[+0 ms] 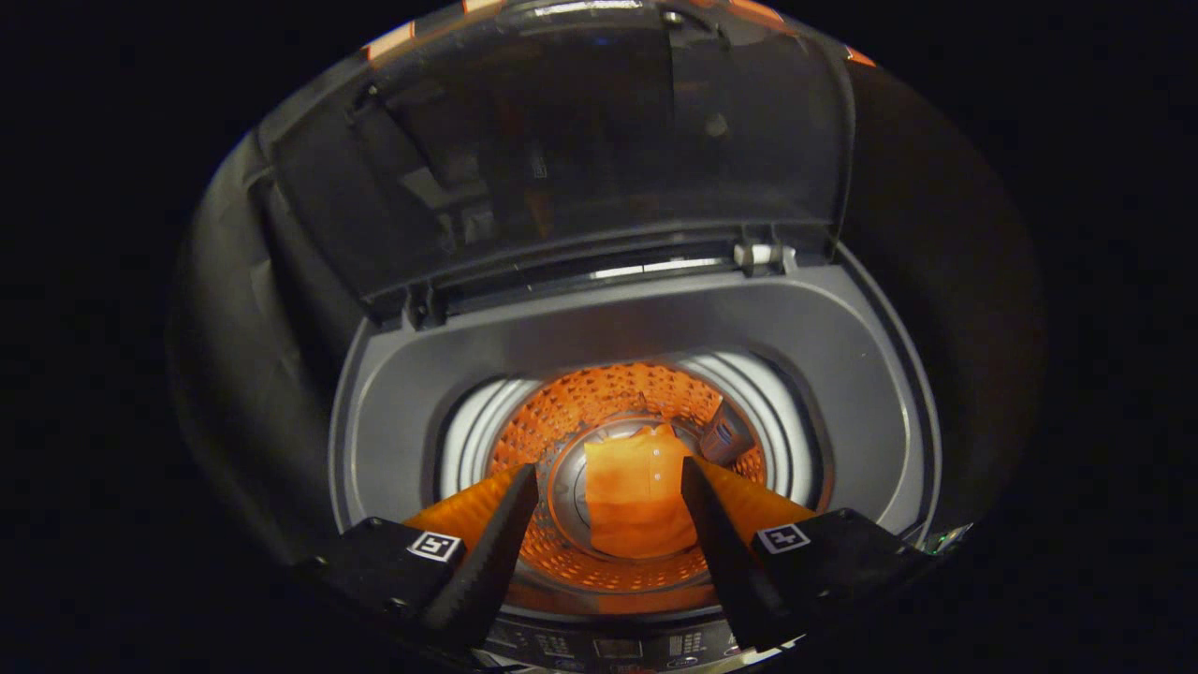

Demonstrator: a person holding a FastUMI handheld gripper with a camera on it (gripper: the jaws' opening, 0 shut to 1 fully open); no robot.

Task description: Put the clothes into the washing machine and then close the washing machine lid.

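Note:
I look down into a top-loading washing machine (842,374) with a grey top rim. Its dark glass lid (599,140) stands raised behind the opening. An orange-lit folded piece of clothing (636,496) lies on the bottom of the drum (608,398). My gripper (608,477) hovers above the drum mouth, open, its two black fingers (501,543) spread apart. The clothing shows in the gap between them, far below, touching neither finger.
The machine's control panel (608,646) runs along the near edge under my fingers. The lid's hinge with a white part (763,255) sits at the back of the rim. Dark booth cloth (234,309) surrounds the machine on both sides.

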